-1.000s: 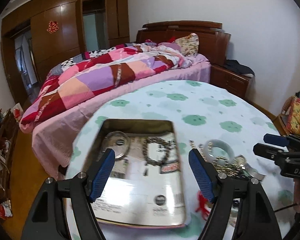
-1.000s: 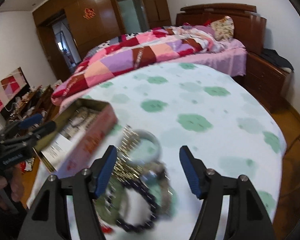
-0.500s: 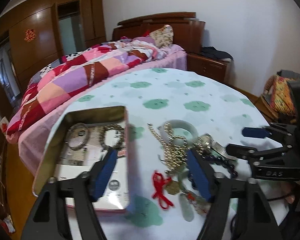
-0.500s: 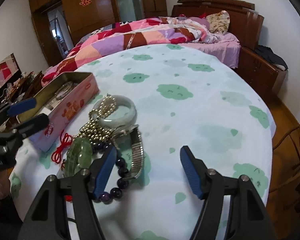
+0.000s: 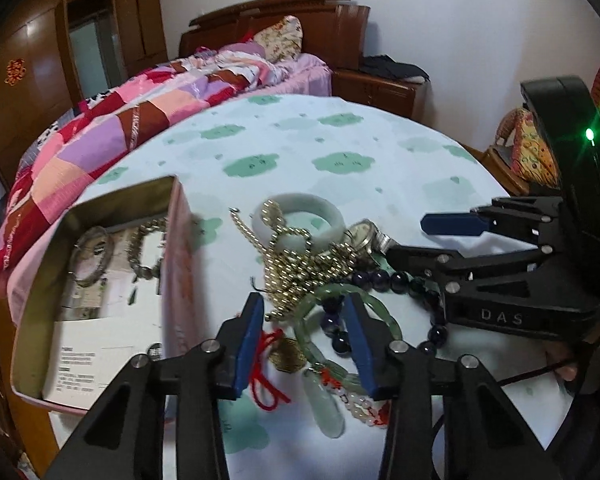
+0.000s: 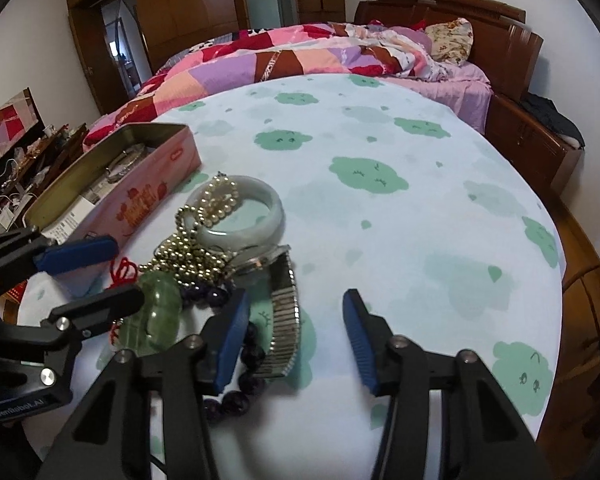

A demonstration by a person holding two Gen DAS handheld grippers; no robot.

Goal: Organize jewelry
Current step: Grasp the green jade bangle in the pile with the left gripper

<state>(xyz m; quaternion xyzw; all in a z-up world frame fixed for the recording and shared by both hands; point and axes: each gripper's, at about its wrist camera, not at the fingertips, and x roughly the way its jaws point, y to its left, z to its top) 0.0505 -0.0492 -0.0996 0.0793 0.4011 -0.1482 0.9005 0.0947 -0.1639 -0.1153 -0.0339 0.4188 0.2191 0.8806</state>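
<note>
A heap of jewelry lies on the table: a pale jade bangle (image 5: 300,208) (image 6: 240,212), a gold bead chain (image 5: 300,264) (image 6: 192,252), a green bracelet (image 5: 380,316) (image 6: 156,312), a purple bead bracelet (image 5: 396,280) (image 6: 236,396), a metal watch (image 6: 284,320) (image 5: 370,236) and a red cord (image 5: 266,380). An open pink tin (image 5: 100,264) (image 6: 140,196) on the left holds two bracelets. My left gripper (image 5: 304,332) is open, its fingers on either side of the green bracelet's left part. My right gripper (image 6: 292,328) is open over the watch.
The round table (image 6: 400,216) has a white cloth with green cloud prints. A bed with a patchwork quilt (image 6: 280,56) stands behind it. A wooden nightstand (image 6: 532,136) is at the right, wardrobes at the back.
My left gripper has swung right from over the tin to the jewelry heap and narrowed around the green bracelet. My right gripper has drawn back, lower and slightly right.
</note>
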